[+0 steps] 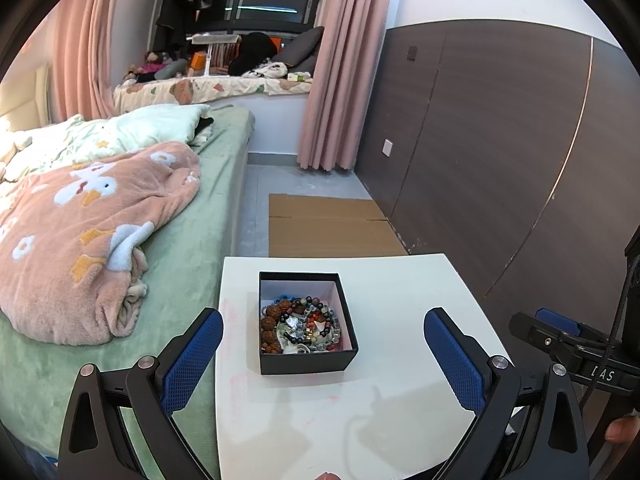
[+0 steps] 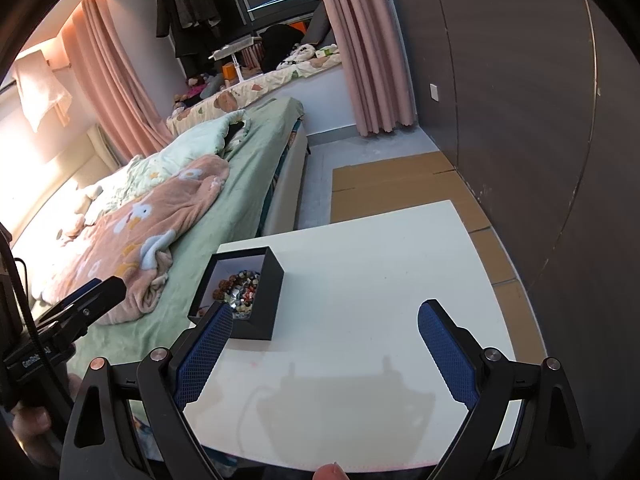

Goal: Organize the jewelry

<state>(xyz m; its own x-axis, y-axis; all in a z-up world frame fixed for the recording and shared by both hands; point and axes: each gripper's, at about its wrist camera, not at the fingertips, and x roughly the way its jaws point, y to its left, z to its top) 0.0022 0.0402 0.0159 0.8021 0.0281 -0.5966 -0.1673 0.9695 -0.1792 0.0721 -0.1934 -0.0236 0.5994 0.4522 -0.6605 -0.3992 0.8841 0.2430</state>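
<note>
A black open box (image 1: 308, 362) stands on the white table (image 1: 400, 320), and a heap of bead bracelets (image 1: 300, 326) lies inside it. My left gripper (image 1: 324, 326) hovers just in front of the box, open, with nothing between its blue pads (image 1: 192, 364). In the right wrist view the same box (image 2: 264, 300) sits at the table's left part, with the bead bracelets (image 2: 240, 288) showing inside. My right gripper (image 2: 326, 316) is open and holds nothing; its left pad (image 2: 204, 352) overlaps the box's near corner. The right gripper's body (image 1: 568, 340) shows at the left view's right edge.
A bed with a green sheet (image 1: 188, 240) and a pink blanket (image 1: 80, 240) borders the table's left side. Flat cardboard (image 1: 328, 224) lies on the floor beyond the table. A dark wood wall (image 1: 500, 140) runs along the right. A hand (image 2: 36, 424) holds the left gripper's handle.
</note>
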